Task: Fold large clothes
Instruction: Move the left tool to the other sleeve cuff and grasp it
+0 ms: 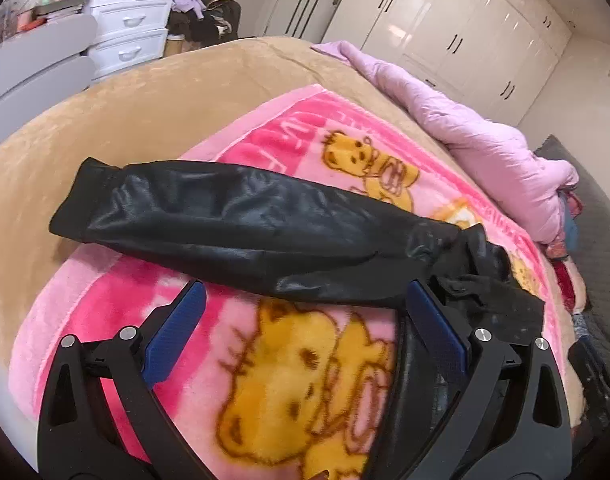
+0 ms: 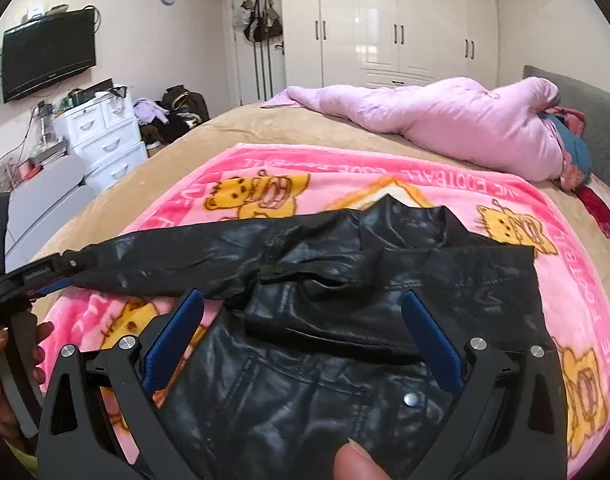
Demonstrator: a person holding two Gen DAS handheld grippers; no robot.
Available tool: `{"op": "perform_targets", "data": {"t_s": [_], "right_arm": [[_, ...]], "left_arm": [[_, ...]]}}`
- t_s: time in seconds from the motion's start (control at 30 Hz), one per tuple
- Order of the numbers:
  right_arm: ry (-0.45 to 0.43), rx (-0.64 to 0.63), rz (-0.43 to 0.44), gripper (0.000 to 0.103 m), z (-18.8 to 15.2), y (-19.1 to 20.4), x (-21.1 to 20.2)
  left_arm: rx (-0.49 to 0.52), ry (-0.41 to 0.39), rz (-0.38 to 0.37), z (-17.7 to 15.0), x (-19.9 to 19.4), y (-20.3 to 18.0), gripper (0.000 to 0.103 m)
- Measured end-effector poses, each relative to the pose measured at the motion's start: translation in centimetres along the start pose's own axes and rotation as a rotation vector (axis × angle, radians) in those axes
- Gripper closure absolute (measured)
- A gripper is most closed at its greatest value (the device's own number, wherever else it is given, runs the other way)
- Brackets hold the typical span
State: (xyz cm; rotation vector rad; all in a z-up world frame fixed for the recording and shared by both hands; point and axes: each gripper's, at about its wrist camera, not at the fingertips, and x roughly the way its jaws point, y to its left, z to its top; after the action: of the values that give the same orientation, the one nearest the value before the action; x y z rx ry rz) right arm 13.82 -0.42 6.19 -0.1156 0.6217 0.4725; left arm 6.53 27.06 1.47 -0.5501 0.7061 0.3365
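Left wrist view. The left gripper (image 1: 305, 304) hung with its jaws spread wide and nothing between them, its blue-padded fingers (image 1: 173, 340) hovering over a pink plush blanket printed with yellow cartoon cats (image 1: 297, 368). Just ahead of the fingertips lay the long sleeve (image 1: 233, 224) of a black glossy leather jacket (image 1: 485, 284), stretched crosswise from beyond the left finger to the bunched shoulder at the right finger (the right finger's tip overlapped the dark fabric there; contact could not be judged). Beyond the sleeve, a tan bedspread (image 1: 145, 100) covered the bed, with a crumpled lilac quilt (image 1: 465, 120) far ahead to the right and a white plastic drawer unit (image 1: 129, 20) far ahead to the left.

Right wrist view. The right gripper (image 2: 303, 312) was likewise released, jaws wide apart and gripping nothing. The jacket's body (image 2: 305, 400) filled the space between and beneath the fingers, spread on the pink blanket, with a metal snap button (image 2: 411, 399) near the right finger and the collar ahead of the tips. The sleeve ran out to the left of the jaws, where the other gripper, seen edge-on, met its cuff end; from this angle its jaws could not be read. A hand (image 2: 9, 360) held that tool at the left edge, and a fingertip (image 2: 357, 462) showed at the bottom. A white glossy wardrobe (image 2: 405, 20) and a wall-mounted black television (image 2: 49, 54) stood far ahead.
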Motion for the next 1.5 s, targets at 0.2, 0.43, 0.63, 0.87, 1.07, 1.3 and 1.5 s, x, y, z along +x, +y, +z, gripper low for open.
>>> {"op": "perform_targets", "data": {"t_s": [0.2, 0.43, 0.63, 0.87, 1.07, 1.3, 1.5], "right_arm": [[0.001, -0.026, 0.021, 0.004, 0.8, 1.5, 0.9], [0.0, -0.047, 0.039, 0.004, 1.4, 3.1, 1.7], [0.007, -0.061, 0.063, 0.004, 1.7, 4.3, 2.8], [0.027, -0.062, 0.097, 0.004, 0.6, 5.5, 3.9], [0.073, -0.057, 0.111, 0.004, -1.2, 5.9, 4.6], [0.091, -0.036, 0.128, 0.004, -2.7, 5.7, 4.5], [0.104, -0.046, 0.131, 0.004, -3.7, 5.4, 4.2]], "left_arm": [[-0.028, 0.005, 0.006, 0.1, 0.3, 1.0, 0.009], [-0.107, -0.034, 0.058, 0.4, -0.2, 2.9, 0.009], [-0.184, -0.05, 0.092, 0.7, -0.2, 4.9, 0.009], [-0.293, -0.03, 0.109, 0.6, 0.9, 7.6, 0.009], [-0.389, -0.039, 0.177, 0.3, 2.0, 9.5, 0.009], [-0.528, -0.037, 0.156, -0.4, 3.9, 11.8, 0.009], [-0.606, -0.093, 0.16, -0.3, 4.6, 13.3, 0.01]]}}
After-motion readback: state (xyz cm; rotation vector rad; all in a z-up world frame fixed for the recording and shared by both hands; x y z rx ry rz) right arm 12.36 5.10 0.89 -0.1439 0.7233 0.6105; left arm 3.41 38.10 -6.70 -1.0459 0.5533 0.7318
